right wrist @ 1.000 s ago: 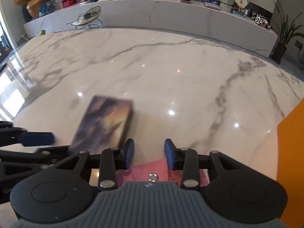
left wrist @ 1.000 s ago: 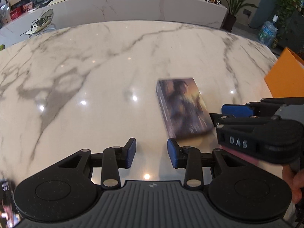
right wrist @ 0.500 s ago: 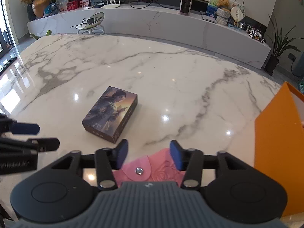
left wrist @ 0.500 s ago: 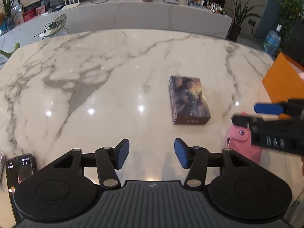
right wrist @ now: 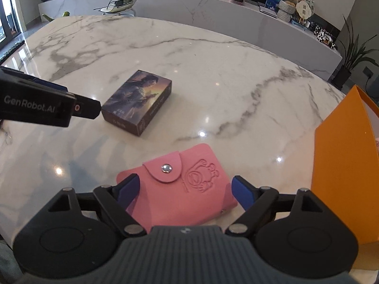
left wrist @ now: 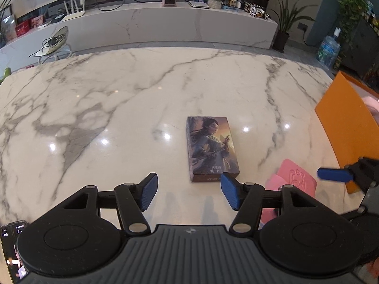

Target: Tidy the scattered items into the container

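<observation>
A dark illustrated card box (left wrist: pixel 210 148) (right wrist: pixel 138 100) lies flat on the marble table, just ahead and right of my left gripper (left wrist: pixel 189 194). Its jaws are opening with nothing between them. A pink snap wallet (right wrist: pixel 182 184) (left wrist: pixel 293 179) lies on the table under my right gripper (right wrist: pixel 184 193), whose jaws are opening and straddle it; the blue pads stand clear of its sides. The orange container (right wrist: pixel 343 165) (left wrist: pixel 345 123) stands at the right edge, something pink inside it.
A phone (left wrist: pixel 11 250) lies at the table's near left edge. The marble table (left wrist: pixel 118 118) stretches wide beyond the box. A low marble counter (right wrist: pixel 213 7) with a heater, plants and toys runs behind it.
Both grippers have opened wider and pulled back a little higher. The card box, blurred a second ago, now lies still; the pink wallet shows more fully between the right fingers.
</observation>
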A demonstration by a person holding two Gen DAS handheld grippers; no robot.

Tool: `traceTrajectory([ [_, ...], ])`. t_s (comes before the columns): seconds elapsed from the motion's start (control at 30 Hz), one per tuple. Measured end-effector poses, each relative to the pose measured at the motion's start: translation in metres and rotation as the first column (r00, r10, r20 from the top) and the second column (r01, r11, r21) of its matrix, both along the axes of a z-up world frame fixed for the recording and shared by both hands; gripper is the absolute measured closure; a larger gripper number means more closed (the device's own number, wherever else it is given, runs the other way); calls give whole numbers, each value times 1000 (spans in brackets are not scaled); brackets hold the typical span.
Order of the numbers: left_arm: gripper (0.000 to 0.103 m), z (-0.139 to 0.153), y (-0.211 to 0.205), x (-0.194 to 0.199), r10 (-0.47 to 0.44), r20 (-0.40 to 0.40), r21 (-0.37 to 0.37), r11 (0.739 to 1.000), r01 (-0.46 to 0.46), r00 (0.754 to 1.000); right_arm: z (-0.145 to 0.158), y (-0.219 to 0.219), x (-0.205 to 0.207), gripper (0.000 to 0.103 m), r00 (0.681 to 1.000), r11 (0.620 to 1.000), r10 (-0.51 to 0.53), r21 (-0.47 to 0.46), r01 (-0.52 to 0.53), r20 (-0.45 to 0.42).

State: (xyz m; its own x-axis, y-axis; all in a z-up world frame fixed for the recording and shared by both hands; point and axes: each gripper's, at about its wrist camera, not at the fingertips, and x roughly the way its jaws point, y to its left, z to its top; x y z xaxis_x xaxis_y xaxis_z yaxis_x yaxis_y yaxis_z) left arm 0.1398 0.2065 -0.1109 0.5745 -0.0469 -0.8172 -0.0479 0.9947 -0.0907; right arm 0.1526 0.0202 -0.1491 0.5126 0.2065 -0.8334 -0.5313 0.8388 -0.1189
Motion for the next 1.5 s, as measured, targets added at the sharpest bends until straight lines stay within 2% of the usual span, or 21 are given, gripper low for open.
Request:
traceTrajectory([
  [0.1, 34, -3, -2, 2, -6, -13, 9, 1000, 6, 1000, 2, -11, 2, 17, 1000, 999, -22, -24, 22, 15],
  [0.17, 34, -5, -4, 3, -5, -18, 6, 1000, 5, 1000, 4, -23, 5, 17, 997, 996, -72, -49, 74, 37],
  [0.23, 34, -6, -6, 4, -10, -22, 6, 1000, 10, 1000, 6, -34, 9, 23, 990, 988, -136, -63, 138, 37],
  [0.27, 34, -6, -8, 4, -15, -24, 8, 1000, 15, 1000, 8, -39, 8, 26, 989, 988, -149, -40, 150, 19],
  [0.37, 34, -6, -14, 4, -28, -29, 12, 1000, 29, 999, 12, -39, -2, 26, 992, 992, -112, 46, 114, -58],
  [0.5, 34, -3, -17, 1, -38, -29, 20, 999, 39, 999, 4, -23, -19, 26, 994, 997, -48, 52, 53, -96],
  [0.63, 34, -1, -16, -3, -39, -32, 36, 999, 40, 999, 1, -25, -19, 25, 993, 996, -52, 71, 59, -103],
  [0.8, 34, -1, -11, -2, -17, -39, 40, 999, 19, 999, 4, -47, -4, 26, 989, 990, -142, 16, 143, -52],
  [0.87, 34, -1, -12, -2, -20, -39, 40, 999, 22, 999, 3, -56, 3, 32, 981, 981, -193, -31, 192, -31],
  [0.93, 34, -2, -13, -1, -25, -39, 41, 999, 26, 999, 6, -63, 5, 36, 974, 975, -222, -4, 222, -52],
  [1.03, 34, -3, -17, 1, -31, -42, 41, 999, 33, 999, 10, -55, -5, 30, 980, 981, -160, 91, 171, -120],
  [1.13, 34, -3, -19, 0, -40, -43, 49, 998, 42, 998, 4, -32, -21, 28, 985, 991, -59, 112, 78, -160],
  [1.2, 34, -2, -20, -1, -45, -46, 55, 997, 47, 998, -4, -23, -25, 28, 984, 994, -38, 96, 55, -174],
  [1.33, 34, -2, -14, -3, -33, -49, 67, 997, 36, 998, -12, -26, -20, 28, 983, 995, -81, 39, 88, -163],
  [1.5, 34, -1, -8, 2, -15, -42, 41, 999, 17, 999, -5, -55, -4, 31, 975, 980, -197, -16, 196, -101],
])
